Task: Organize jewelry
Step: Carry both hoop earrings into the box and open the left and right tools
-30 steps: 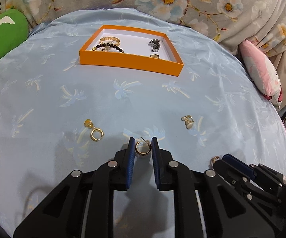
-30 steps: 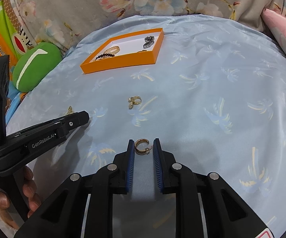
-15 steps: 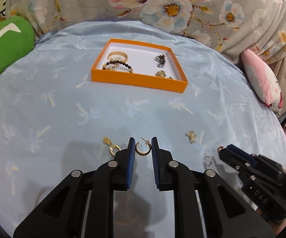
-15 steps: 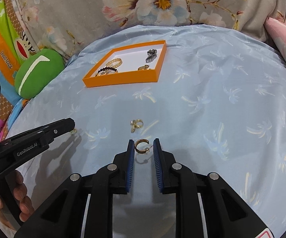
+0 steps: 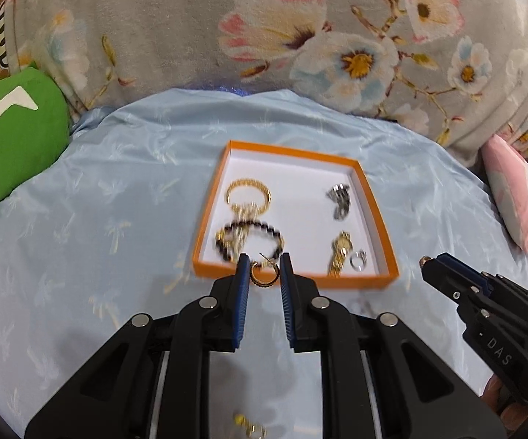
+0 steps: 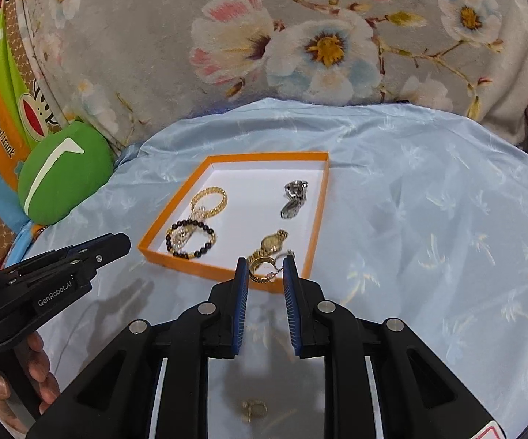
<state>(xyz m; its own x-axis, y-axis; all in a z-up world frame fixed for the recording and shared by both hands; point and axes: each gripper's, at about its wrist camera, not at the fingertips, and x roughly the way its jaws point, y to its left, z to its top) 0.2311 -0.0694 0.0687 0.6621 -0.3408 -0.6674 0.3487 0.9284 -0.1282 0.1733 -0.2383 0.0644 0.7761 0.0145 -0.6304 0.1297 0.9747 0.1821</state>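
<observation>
My left gripper (image 5: 263, 269) is shut on a gold hoop earring (image 5: 264, 277), held in the air at the near rim of the orange tray (image 5: 373, 281). My right gripper (image 6: 266, 270) is shut on a second gold hoop earring (image 6: 261, 271), hanging over the tray's (image 6: 147, 245) near right corner. Inside the tray lie a gold chain bracelet (image 5: 248, 194), a black bead bracelet (image 5: 249, 236), a silver watch (image 5: 340, 199), a gold watch (image 5: 340, 250) and a silver ring (image 5: 358, 259). The right gripper's tip (image 5: 443, 269) shows at the right of the left wrist view.
The tray rests on a light blue cloth (image 6: 428, 226) with palm prints. A loose gold earring (image 6: 253, 409) lies on the cloth under my right gripper, another gold earring (image 5: 249, 426) under my left. A green cushion (image 5: 11, 135) sits left, a pink pillow (image 5: 516, 201) right, floral fabric behind.
Both grippers lifted their hoop earrings off the cloth and carried them forward to the near edge of the tray. The loose earrings on the cloth now lie below and behind the fingertips.
</observation>
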